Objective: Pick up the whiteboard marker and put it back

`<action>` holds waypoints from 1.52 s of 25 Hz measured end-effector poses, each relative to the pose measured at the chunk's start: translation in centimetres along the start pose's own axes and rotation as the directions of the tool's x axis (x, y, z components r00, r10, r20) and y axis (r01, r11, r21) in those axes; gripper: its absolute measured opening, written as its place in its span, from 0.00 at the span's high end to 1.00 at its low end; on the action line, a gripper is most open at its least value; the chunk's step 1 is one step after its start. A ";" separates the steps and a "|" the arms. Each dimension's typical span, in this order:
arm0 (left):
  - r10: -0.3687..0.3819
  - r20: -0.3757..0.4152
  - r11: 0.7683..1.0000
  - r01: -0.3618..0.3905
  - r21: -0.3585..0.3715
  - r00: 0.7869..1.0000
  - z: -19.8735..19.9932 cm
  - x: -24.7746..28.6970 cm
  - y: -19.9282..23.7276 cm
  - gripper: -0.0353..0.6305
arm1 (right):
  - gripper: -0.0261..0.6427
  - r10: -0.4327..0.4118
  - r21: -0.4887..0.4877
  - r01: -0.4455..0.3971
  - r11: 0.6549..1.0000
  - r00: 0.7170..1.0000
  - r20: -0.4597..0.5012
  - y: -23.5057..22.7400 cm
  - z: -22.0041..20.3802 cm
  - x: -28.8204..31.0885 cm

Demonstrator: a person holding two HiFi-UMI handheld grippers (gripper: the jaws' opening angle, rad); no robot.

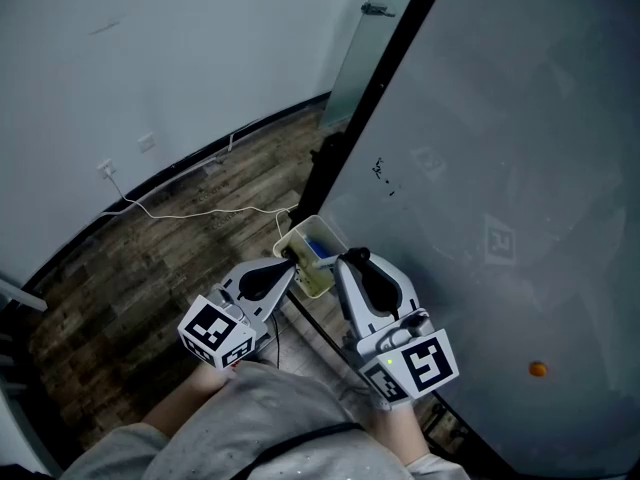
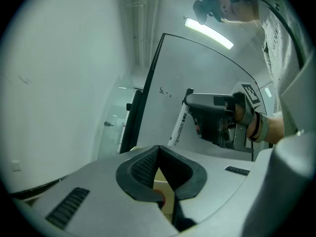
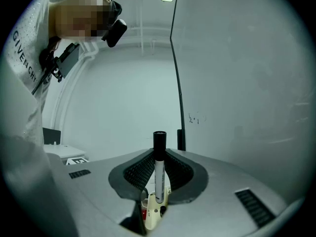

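Whiteboard marker (image 3: 159, 174), white with a black cap, stands upright between the jaws of the right gripper (image 3: 159, 154). The ribbed pads are closed partway and press on its barrel from both sides, and the cap sticks up above the fingertips. Directly beneath that gripper's jaws sits a small cream holder (image 3: 152, 216) with a red item and a dark item inside.

From overhead, a person in a grey top holds both grippers out level, side by side. Each one carries a cube with square black-and-white markers at its rear. The left gripper (image 1: 290, 258) is just beside the right gripper (image 1: 345, 260), and their tips converge on the cream holder (image 1: 300, 230), which is fixed at the edge of a large grey whiteboard (image 1: 500, 168).

The left gripper (image 2: 158, 149) has its jaws drawn together so that the tips meet. The holder's cream wall (image 2: 160, 184) shows just below and behind them. Past its tips and off to its right, the other gripper shows with the marker (image 2: 178, 128) slanting in its hold.

Wooden floor (image 1: 180, 258) lies to the left gripper's outer side, crossed by a thin white cable (image 1: 200, 211).
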State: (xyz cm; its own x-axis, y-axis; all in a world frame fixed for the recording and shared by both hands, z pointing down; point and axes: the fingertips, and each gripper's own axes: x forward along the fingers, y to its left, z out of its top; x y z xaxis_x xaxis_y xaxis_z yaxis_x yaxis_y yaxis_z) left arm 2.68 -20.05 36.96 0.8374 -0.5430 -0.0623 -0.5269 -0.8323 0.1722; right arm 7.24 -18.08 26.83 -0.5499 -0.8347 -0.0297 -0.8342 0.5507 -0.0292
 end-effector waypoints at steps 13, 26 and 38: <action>0.015 0.010 1.000 -0.015 -0.027 1.000 0.4 -0.4 0.3 0.92 | 0.85 -0.004 0.016 0.004 1.000 1.000 0.005 -0.2 -0.1 0.0; 0.039 -0.017 0.999 -0.040 -0.026 0.999 -0.8 -0.7 0.6 0.92 | 0.85 -0.019 0.055 0.021 0.998 0.999 -0.034 -1.0 -3.2 -0.2; 0.016 -0.047 0.999 -0.018 -0.047 0.999 -2.0 -0.3 -0.6 0.92 | 0.85 -0.026 0.038 0.030 0.999 0.995 -0.099 -1.1 -6.6 -0.3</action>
State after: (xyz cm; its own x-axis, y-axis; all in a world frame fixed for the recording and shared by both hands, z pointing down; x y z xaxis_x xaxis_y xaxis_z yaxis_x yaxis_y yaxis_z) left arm 3.07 -19.19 38.82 0.8350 -0.5502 -0.0130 -0.5344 -0.8163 0.2192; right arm 8.06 -18.45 33.47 -0.5291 -0.8456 0.0706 -0.8483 0.5251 -0.0682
